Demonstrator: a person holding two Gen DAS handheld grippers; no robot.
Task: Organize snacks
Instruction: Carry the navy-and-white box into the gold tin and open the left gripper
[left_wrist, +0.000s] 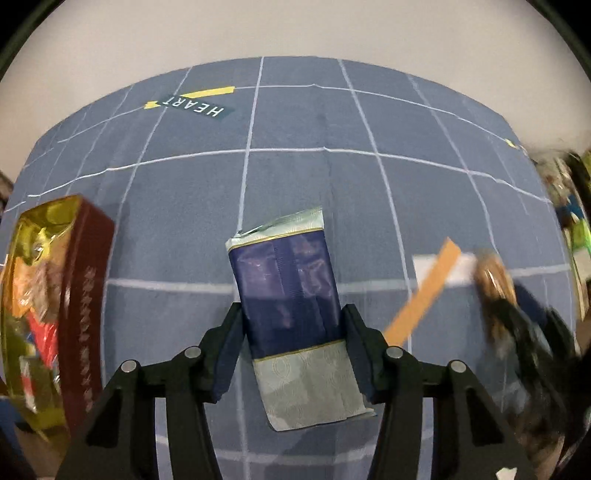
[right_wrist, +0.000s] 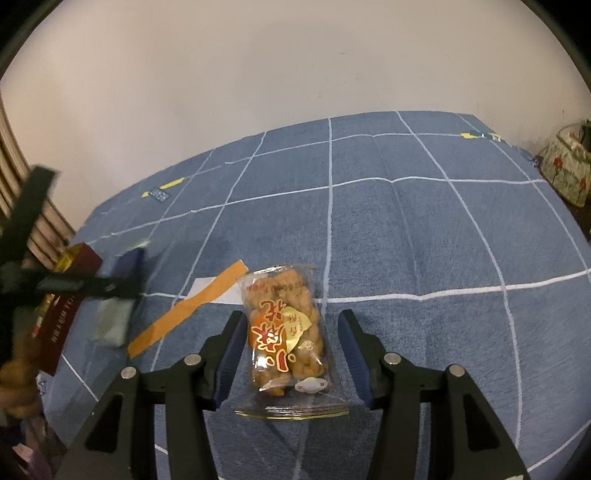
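Pads of the left hand-held gripper (left_wrist: 291, 343) press both long sides of a navy-and-pale-green snack packet (left_wrist: 291, 295), so this one is clenched on it; the packet's long axis runs straight ahead between the fingers, its pale-green end nearest the camera. In the right wrist view the packet looks raised off the cloth, though blur makes that uncertain.

The right hand-held gripper (right_wrist: 291, 350) straddles a clear bag of fried dough twists (right_wrist: 284, 332). The left pad lies against or just beside the bag's edge, while a clear gap shows at the right pad, so I read the jaws as released around the bag, which rests on the cloth. Its long axis also points away along the fingers.

Both packets lie over a blue grid-patterned cloth (right_wrist: 424, 240) covering the bench, in its near half. An orange strip (right_wrist: 184, 306) crossing a white card (right_wrist: 218, 288) lies on the cloth between the two grippers.

Toward the bench's left edge stands a dark red box (left_wrist: 88, 295) lined in gold, with wrapped snacks visible inside. From the left gripper it lies close by to the left; from the right gripper it is well apart, beyond the strip. The left hand is the nearer one, so, if the box is the destination, the coming move is likely a short carry leftward over the box rim, with the packet's length roughly parallel to the box wall.
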